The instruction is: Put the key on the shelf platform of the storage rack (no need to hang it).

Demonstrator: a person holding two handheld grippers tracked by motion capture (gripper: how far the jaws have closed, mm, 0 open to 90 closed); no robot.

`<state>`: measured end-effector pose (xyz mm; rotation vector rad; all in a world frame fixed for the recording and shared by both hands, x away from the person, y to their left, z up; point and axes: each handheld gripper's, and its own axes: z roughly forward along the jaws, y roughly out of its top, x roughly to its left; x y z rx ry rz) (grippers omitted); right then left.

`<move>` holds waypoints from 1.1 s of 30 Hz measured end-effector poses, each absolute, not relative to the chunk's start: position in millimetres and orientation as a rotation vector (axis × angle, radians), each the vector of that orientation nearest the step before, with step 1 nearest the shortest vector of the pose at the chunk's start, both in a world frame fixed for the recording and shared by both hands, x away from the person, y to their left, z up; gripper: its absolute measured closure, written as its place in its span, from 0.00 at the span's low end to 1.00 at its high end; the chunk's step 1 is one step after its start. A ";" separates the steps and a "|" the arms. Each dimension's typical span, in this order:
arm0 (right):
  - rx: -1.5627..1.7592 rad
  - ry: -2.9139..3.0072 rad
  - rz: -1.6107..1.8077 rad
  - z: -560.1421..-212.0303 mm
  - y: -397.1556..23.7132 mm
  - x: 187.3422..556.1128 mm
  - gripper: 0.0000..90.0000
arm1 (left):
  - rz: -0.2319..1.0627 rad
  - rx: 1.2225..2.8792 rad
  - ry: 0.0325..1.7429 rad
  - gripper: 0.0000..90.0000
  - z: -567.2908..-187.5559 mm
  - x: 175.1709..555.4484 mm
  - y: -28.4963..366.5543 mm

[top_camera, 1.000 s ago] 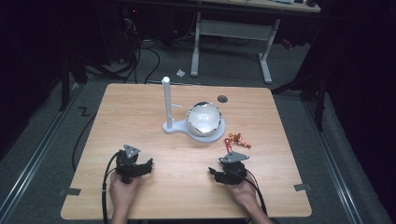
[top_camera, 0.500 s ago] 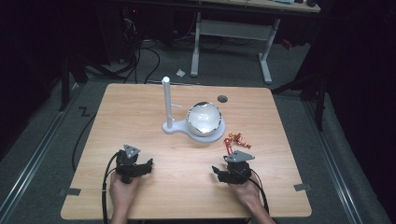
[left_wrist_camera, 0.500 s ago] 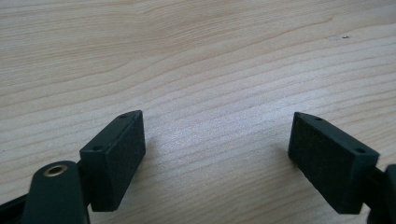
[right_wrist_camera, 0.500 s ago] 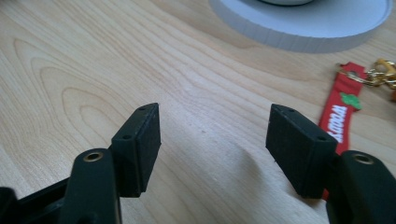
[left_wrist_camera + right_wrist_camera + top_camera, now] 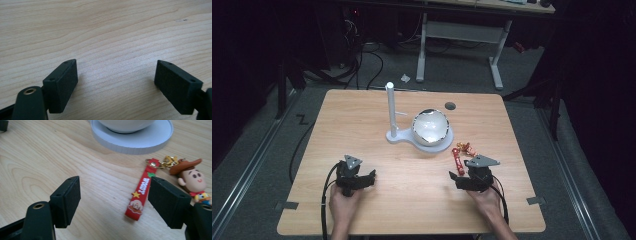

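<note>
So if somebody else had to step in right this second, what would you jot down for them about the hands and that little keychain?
Left gripper: open, nothing between its jaws, low over bare table at the near left.
Right gripper: its jaws have just been opening and hold nothing; the red strap lies on the wood between them, untouched.
Woody keychain: flat on the table, figure beside the right jaw, gold clasp joining strap and figure, just in front of the white bowl on its white stand.
Done: nothing is picked up yet.
Left: probably close on the strap and lift the keychain.
</note>
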<state>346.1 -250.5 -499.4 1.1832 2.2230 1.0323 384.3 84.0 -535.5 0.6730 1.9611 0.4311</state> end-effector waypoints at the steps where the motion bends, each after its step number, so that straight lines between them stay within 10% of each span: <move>1: 1.183 2.223 1.032 -499.4 -250.5 346.1 0.29 | 0.431 0.670 1.963 0.21 -535.4 384.4 83.8; 33: 1.368 2.182 0.963 -501.0 -289.1 414.5 0.13 | 0.429 0.671 1.962 0.21 -535.4 384.5 83.8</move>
